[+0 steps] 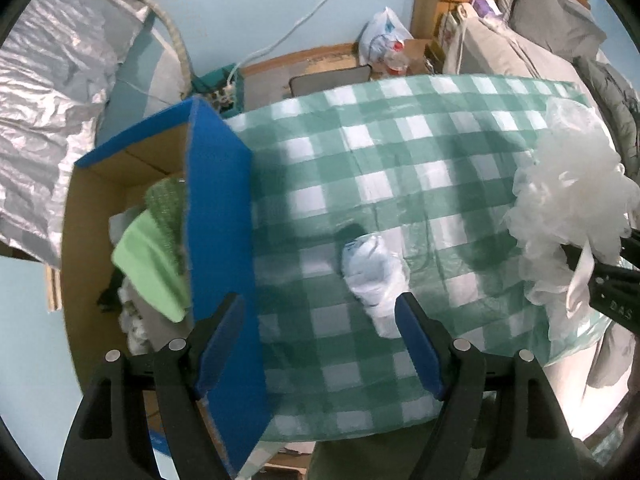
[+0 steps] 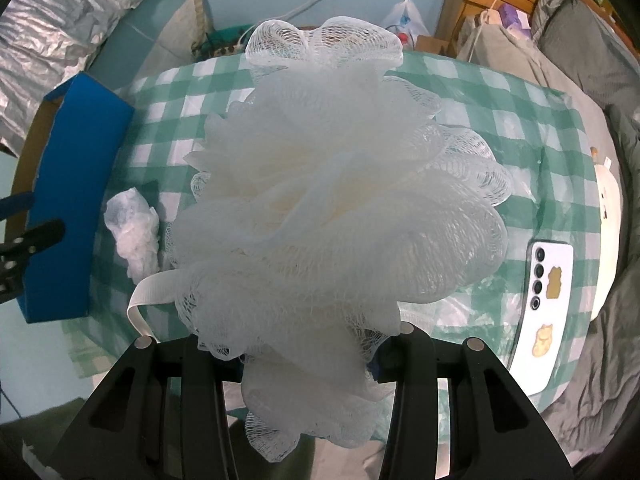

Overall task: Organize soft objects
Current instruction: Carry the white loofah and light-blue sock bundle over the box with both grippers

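Note:
My right gripper [image 2: 308, 344] is shut on a white mesh bath pouf [image 2: 340, 208] and holds it above the green checked tablecloth [image 2: 500, 88]; the pouf also shows at the right of the left wrist view [image 1: 568, 208]. My left gripper [image 1: 320, 332] is open and empty, above the table beside the blue cardboard box [image 1: 220, 220]. A crumpled white plastic bag [image 1: 372, 276] lies on the cloth just ahead of its right finger, and shows in the right wrist view [image 2: 134, 232]. The box holds a light green cloth [image 1: 148, 264], a green knit piece [image 1: 166, 208] and other soft white items.
A white phone [image 2: 548, 304] with stickers lies on the table's right side, next to a white plush [image 2: 608, 216]. Clear plastic wrap [image 1: 572, 116] lies at the far right. Grey bedding [image 2: 600, 360] is to the right, silver foil [image 1: 44, 120] to the left.

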The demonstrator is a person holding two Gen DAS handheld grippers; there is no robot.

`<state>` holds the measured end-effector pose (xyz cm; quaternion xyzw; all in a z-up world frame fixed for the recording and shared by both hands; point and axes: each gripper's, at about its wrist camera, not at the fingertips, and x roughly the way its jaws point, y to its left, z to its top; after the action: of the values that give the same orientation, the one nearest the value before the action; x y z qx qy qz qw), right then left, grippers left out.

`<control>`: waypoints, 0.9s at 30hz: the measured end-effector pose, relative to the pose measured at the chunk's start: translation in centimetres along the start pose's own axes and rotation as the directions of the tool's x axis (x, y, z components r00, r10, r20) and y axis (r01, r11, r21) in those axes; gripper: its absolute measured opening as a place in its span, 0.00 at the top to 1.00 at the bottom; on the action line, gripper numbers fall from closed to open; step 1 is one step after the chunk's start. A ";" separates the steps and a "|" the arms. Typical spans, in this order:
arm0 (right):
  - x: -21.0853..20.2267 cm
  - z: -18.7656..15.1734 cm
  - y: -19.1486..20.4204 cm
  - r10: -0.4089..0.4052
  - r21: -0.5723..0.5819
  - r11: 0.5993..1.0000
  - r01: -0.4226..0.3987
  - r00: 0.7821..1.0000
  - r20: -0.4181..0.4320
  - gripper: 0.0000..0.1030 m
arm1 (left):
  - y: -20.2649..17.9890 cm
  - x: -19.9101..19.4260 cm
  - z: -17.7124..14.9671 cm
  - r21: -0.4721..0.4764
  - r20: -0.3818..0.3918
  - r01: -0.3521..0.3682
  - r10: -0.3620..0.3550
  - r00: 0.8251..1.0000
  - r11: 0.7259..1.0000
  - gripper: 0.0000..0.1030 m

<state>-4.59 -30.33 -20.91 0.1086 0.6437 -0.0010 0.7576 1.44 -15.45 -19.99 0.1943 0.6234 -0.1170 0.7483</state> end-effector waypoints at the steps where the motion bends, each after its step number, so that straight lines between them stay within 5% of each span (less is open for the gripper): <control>1: -0.1 -0.1 -0.1 -0.001 0.000 1.000 0.001 1.000 0.001 0.60 | -0.3 0.5 0.2 0.000 -0.009 0.015 -0.015 1.000 1.000 0.24; 22: -1.3 -1.0 -1.3 -0.020 0.024 1.000 0.020 1.000 0.014 0.60 | -3.6 9.6 1.5 -0.030 -0.147 0.047 -0.051 0.988 0.998 0.24; 24: -1.2 -1.0 -1.1 -0.022 0.021 1.000 0.022 1.000 0.013 0.60 | -3.4 9.7 1.3 -0.037 -0.146 0.051 -0.056 0.988 0.998 0.29; 26: -1.3 -0.9 -1.0 -0.023 0.016 1.000 0.023 1.000 0.014 0.60 | -3.3 9.8 1.2 -0.034 -0.150 0.056 -0.060 0.987 0.998 0.48; 27: -1.3 -0.9 -0.9 -0.023 0.013 1.000 0.023 1.000 0.015 0.60 | -3.3 9.9 1.0 -0.027 -0.156 0.052 -0.056 0.986 0.998 0.51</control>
<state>-5.82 -31.22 -19.89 0.1061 0.6391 -0.0148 0.7616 2.86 -18.16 -30.06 0.1775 0.6867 -0.1144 0.6956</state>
